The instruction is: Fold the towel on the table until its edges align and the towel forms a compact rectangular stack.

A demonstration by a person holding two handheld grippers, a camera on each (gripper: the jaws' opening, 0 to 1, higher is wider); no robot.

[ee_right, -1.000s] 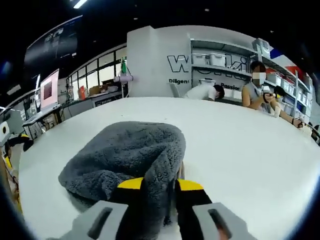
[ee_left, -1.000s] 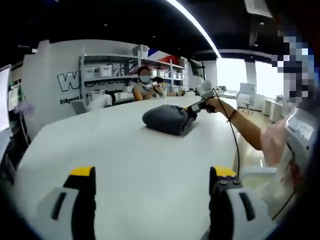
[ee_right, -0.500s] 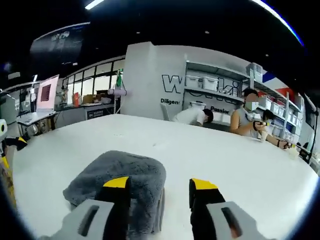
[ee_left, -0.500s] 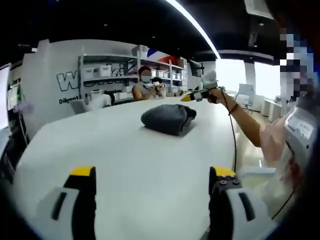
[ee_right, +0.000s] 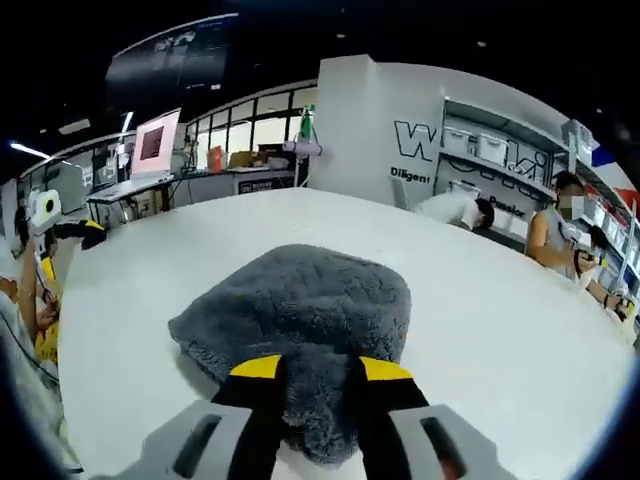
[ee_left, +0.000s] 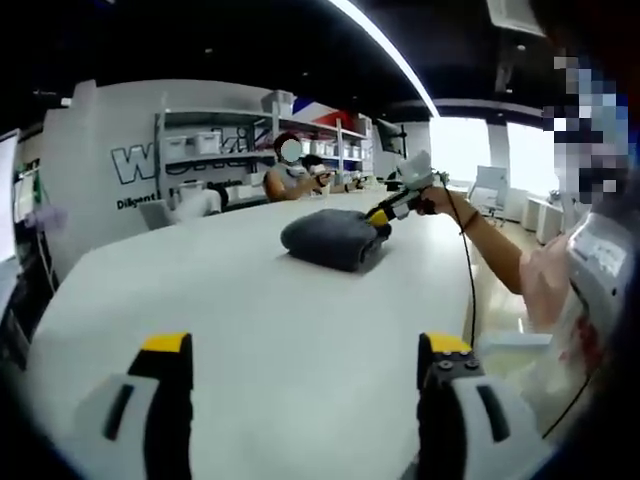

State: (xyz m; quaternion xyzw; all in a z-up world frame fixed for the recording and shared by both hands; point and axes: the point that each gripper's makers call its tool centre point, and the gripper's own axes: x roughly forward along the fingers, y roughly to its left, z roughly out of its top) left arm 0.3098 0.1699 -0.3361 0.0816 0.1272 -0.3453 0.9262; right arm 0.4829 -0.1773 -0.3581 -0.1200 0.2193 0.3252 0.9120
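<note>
Pinching near edge of folded grey towel [ee_right: 305,325] with right gripper [ee_right: 318,372]; left gripper [ee_left: 305,350] released, well short of towel, over white table [ee_left: 250,320].

Lighting bright and even, from a ceiling light strip [ee_left: 385,48] and blown-out windows [ee_left: 465,150]; white desk [ee_left: 250,300] slightly washed out with soft faint shadows; strong fisheye bending toward edges; both views mildly soft, distant shelving [ee_right: 480,150] blurred.

Towel [ee_right: 305,322]: plain dark grey, fuzzy, on the white table [ee_left: 200,290]. Right gripper [ee_right: 318,372] beside the towel: black jaws, yellow tips, grey body; left gripper [ee_left: 305,350] has the same colours.
</note>
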